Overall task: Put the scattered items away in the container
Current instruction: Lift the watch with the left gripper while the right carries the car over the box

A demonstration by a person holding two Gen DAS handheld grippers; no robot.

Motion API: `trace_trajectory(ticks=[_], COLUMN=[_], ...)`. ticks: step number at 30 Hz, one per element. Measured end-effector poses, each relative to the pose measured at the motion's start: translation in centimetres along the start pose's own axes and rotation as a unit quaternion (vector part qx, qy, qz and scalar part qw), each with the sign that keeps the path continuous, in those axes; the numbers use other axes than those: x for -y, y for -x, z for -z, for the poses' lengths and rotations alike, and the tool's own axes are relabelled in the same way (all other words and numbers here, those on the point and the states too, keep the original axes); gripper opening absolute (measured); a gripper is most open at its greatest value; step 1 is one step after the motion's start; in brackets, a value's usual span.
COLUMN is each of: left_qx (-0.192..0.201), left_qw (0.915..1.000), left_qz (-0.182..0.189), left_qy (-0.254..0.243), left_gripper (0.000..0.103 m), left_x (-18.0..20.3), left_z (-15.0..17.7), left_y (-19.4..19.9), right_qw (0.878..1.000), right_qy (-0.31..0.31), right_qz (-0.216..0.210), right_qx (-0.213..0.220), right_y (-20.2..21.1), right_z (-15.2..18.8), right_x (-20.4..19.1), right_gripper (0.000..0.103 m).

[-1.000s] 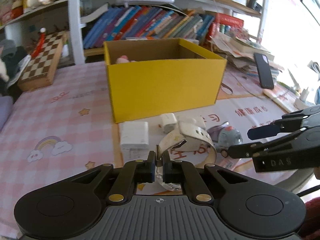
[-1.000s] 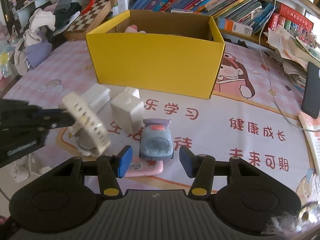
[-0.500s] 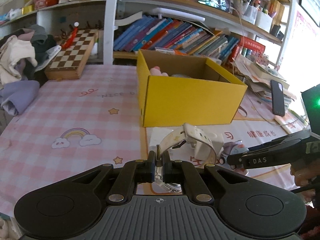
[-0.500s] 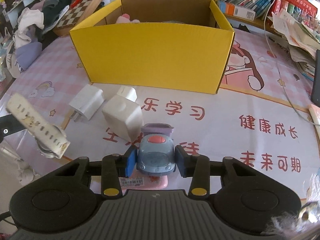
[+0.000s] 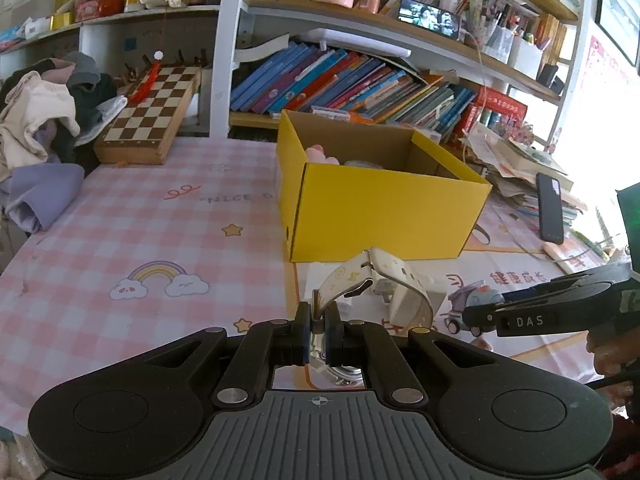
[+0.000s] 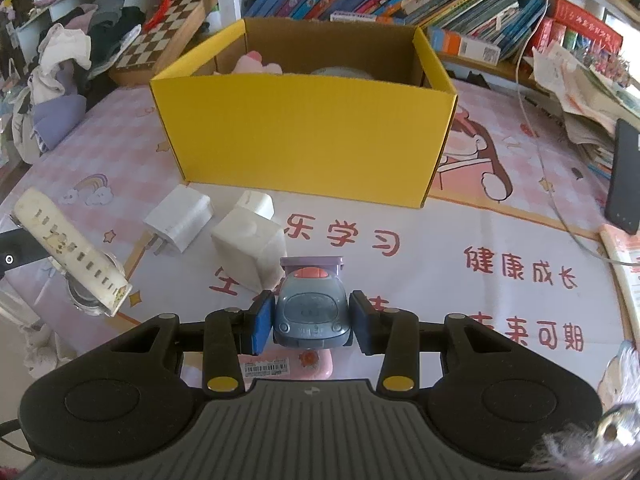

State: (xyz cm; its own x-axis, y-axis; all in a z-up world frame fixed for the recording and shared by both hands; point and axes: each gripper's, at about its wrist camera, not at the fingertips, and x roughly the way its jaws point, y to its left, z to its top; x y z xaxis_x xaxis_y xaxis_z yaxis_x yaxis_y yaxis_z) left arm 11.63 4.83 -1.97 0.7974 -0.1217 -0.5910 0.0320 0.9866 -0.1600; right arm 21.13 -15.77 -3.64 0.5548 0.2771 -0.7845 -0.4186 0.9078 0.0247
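Both claws loaded — watch on the left, toy car on the right.

The left claw (image 5: 316,330) is clenched on the strap of a cream-strapped wristwatch (image 5: 384,284), held above the counter (image 5: 120,232). The right claw (image 6: 310,318) grips a small grey-blue plastic toy car (image 6: 310,312) — the open yellow cardboard box (image 6: 304,128) sits just beyond, two white chargers (image 6: 178,218) before it.
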Motion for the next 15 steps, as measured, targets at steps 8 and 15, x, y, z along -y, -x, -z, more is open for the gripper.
trace_trajectory(ticks=[8, 15], left_qx=[0.014, 0.035], left_qw=[0.9999, 0.9994], left_qz=[0.004, 0.004], left_qy=[-0.009, -0.007], left_gripper=[0.005, 0.005], left_x=[0.0, -0.4], left_z=[-0.2, -1.2], left_y=[1.0, 1.9], right_qw=[0.999, 0.996], right_qy=[0.002, 0.003], right_qz=[-0.008, -0.016], right_qx=[0.045, 0.084], right_y=[2.3, 4.6], right_z=[-0.1, -0.7], right_x=[-0.7, -0.9], right_gripper=[0.038, 0.038])
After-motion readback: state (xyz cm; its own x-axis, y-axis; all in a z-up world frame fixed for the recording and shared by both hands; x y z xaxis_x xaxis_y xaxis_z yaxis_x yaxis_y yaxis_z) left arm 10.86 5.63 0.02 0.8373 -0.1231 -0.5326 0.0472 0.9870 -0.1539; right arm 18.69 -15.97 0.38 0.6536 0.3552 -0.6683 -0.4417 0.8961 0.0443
